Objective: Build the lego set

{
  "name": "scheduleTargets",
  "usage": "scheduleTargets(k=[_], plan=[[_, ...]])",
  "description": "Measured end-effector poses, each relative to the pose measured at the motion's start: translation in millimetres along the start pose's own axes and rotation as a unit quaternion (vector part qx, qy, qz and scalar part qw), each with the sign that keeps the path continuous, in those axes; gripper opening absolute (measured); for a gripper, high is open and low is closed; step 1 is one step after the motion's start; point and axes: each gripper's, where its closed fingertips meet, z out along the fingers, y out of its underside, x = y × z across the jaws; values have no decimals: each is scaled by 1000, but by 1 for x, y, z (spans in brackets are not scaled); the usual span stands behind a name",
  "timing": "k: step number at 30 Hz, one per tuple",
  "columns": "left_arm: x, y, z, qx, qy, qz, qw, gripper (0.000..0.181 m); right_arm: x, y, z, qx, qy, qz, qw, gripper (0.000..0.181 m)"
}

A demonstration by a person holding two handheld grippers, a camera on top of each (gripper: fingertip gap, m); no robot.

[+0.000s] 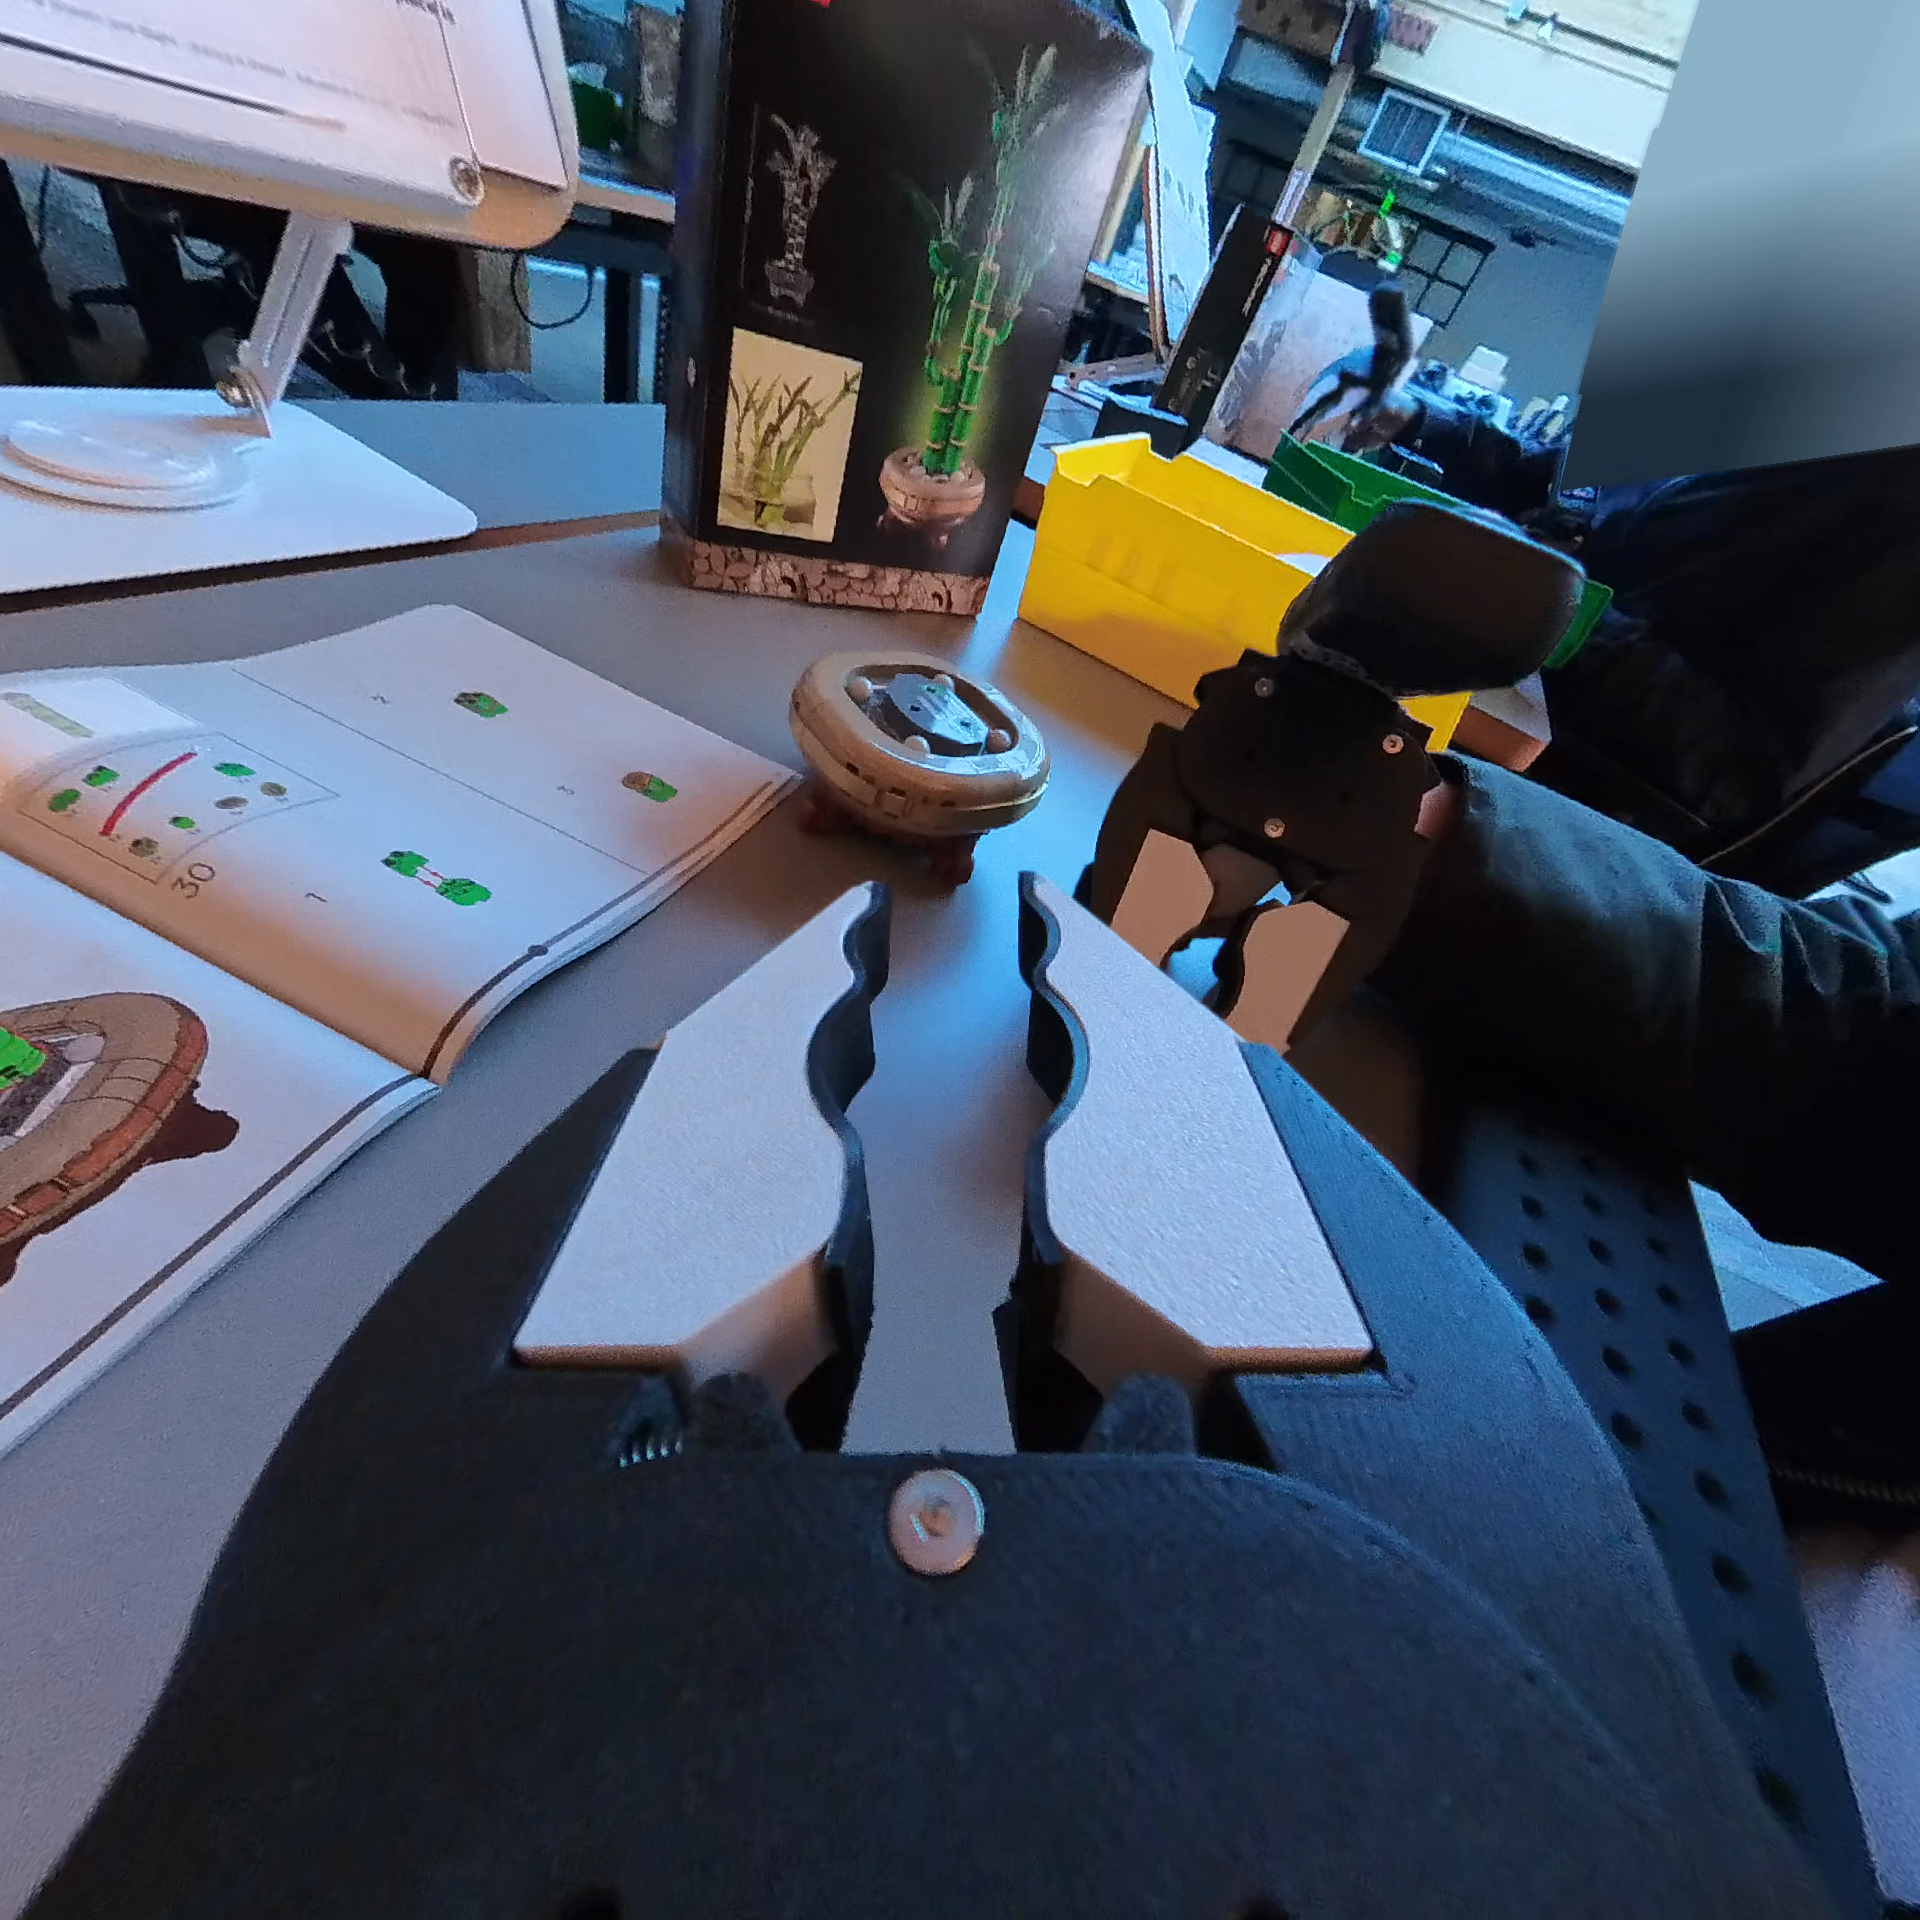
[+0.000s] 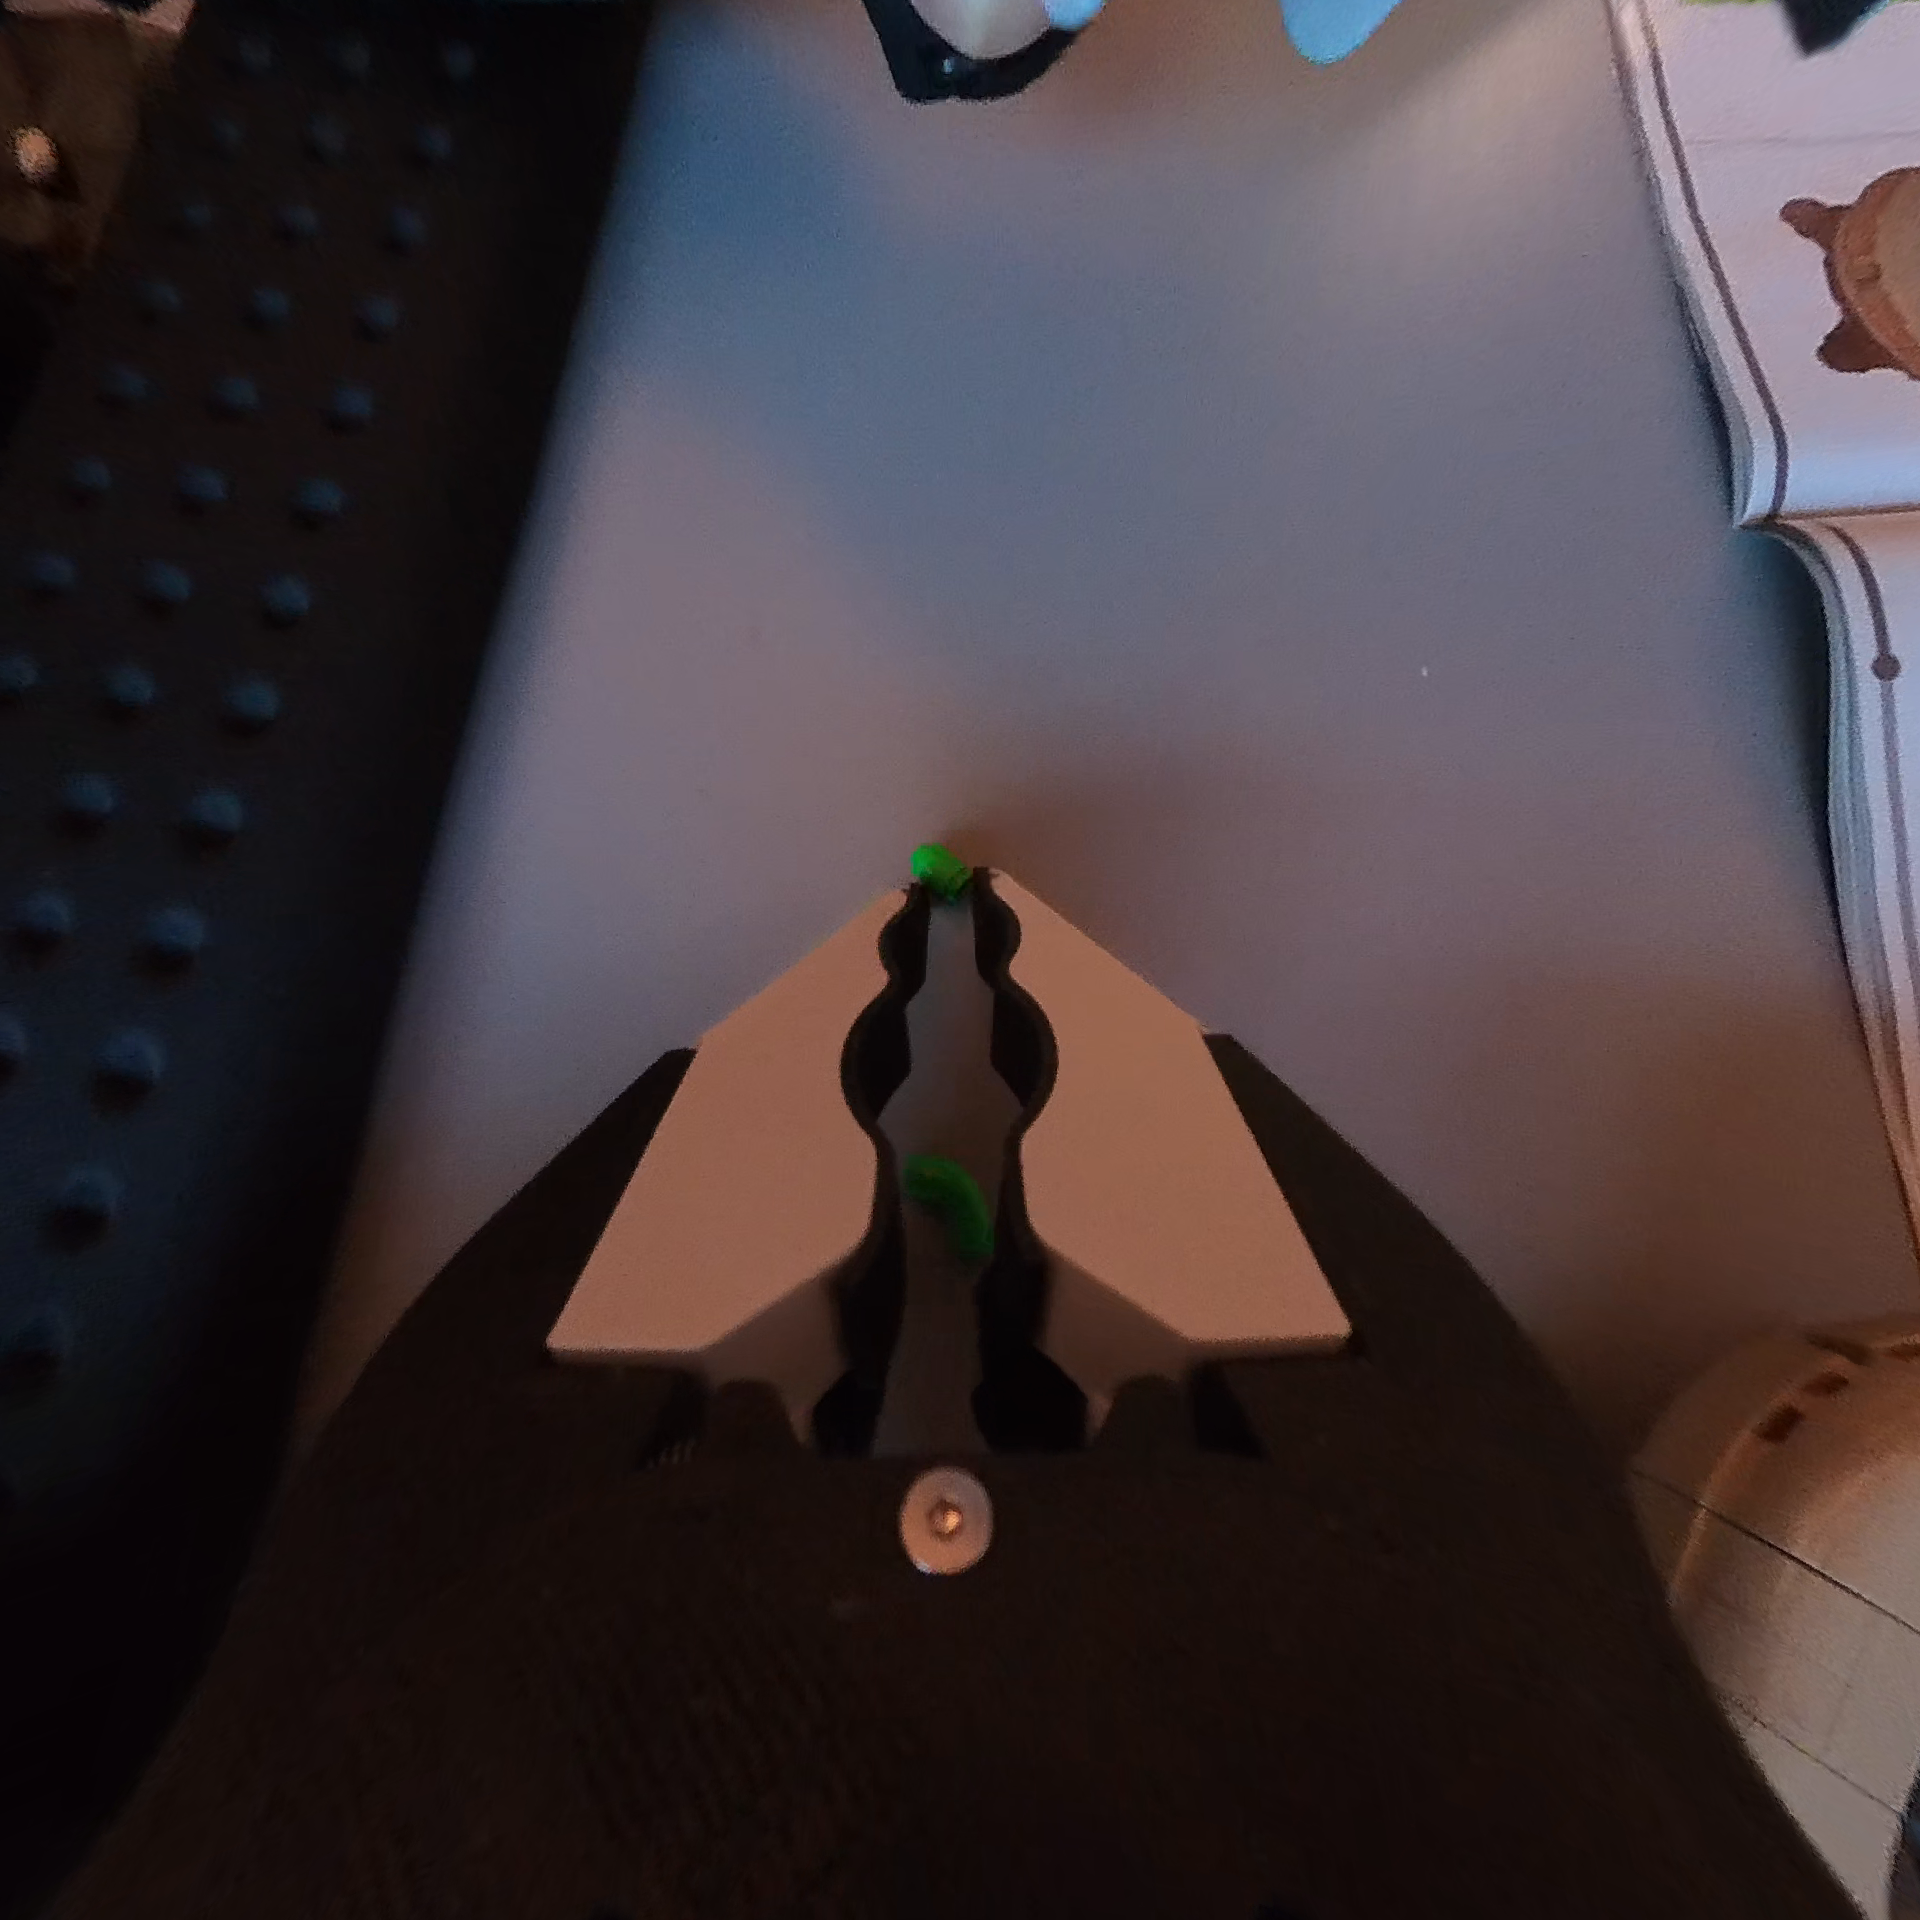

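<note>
The left gripper (image 1: pixel 954 914) hovers low over the grey surface (image 1: pixel 582 1174), its fingers (image 1: pixel 727 1122) parted by a narrow gap and empty. Just past their tips stands the tan lego pot base (image 1: pixel 920 753) on dark red feet, touching the corner of the open instruction booklet (image 1: pixel 343 852). Behind it the lego box (image 1: pixel 883 301) stands upright, with a yellow bin (image 1: pixel 1143 551) beside it.

The right gripper (image 2: pixel 943 891) points down at the surface, fingers nearly closed, pinching a small green lego piece (image 2: pixel 938 869) at their very tips. A second green piece (image 2: pixel 948 1205) shows in the gap farther back; whether it lies on the surface or is held is unclear. A black studded mat (image 2: pixel 208 582) lies to one side.
</note>
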Motion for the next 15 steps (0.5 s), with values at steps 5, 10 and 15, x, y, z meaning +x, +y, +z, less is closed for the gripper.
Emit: scheduleTargets(k=[5,10,15], plan=[[7,13,1,-40,52,-18,998,19,2,-11,-2,17,19,-30,999,6],[25,16,-3,-54,177,-181,966,11,6,-48,-25,111,73,-84,987,5],[34,-9,-15,-1,237,-212,948,14,-16,-122,-111,433,-134,66,889,5]])
